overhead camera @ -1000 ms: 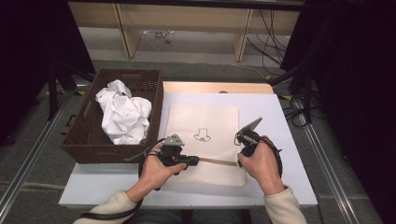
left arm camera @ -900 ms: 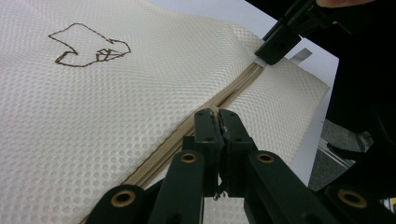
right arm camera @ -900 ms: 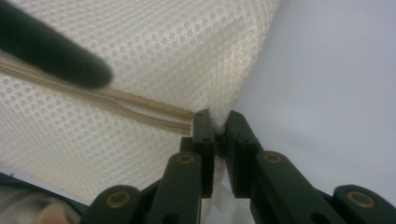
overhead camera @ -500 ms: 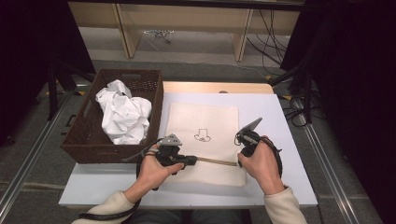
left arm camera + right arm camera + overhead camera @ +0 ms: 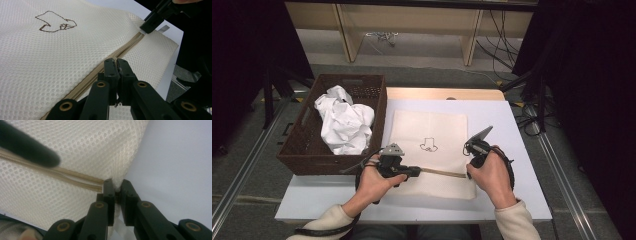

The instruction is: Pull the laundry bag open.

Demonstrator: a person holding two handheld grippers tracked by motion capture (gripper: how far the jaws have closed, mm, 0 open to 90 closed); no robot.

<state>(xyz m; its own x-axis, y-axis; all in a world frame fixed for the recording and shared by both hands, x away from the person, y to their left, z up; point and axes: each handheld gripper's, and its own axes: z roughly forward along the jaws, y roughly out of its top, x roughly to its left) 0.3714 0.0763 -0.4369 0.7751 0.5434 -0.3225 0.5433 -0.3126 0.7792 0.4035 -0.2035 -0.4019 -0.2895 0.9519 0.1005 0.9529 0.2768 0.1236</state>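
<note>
Left gripper (image 5: 116, 65), jaws closed on the zipper (image 5: 125, 50) slider; right gripper (image 5: 115, 187) pinches the mesh bag (image 5: 429, 150) corner, flat on the table (image 5: 502, 120). Zipper apparently mid-travel; beyond, basket (image 5: 299, 145) of cloths (image 5: 343, 122) likely awaits.

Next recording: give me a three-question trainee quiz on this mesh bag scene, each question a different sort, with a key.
1. True or false: the right claw pinches the edge of the mesh bag at the end of its zipper.
2. Multiple choice: what lies in the brown basket? A) folded towels B) crumpled white cloth C) shoes
3. In a few words: how do the left claw's jaws stand, and where on the bag?

Key
1. True.
2. B: the white cloth is bunched up in the basket, beside the bag on the white table.
3. Shut, right at the zipper line; whatever they pinch there is too small to tell.
</note>
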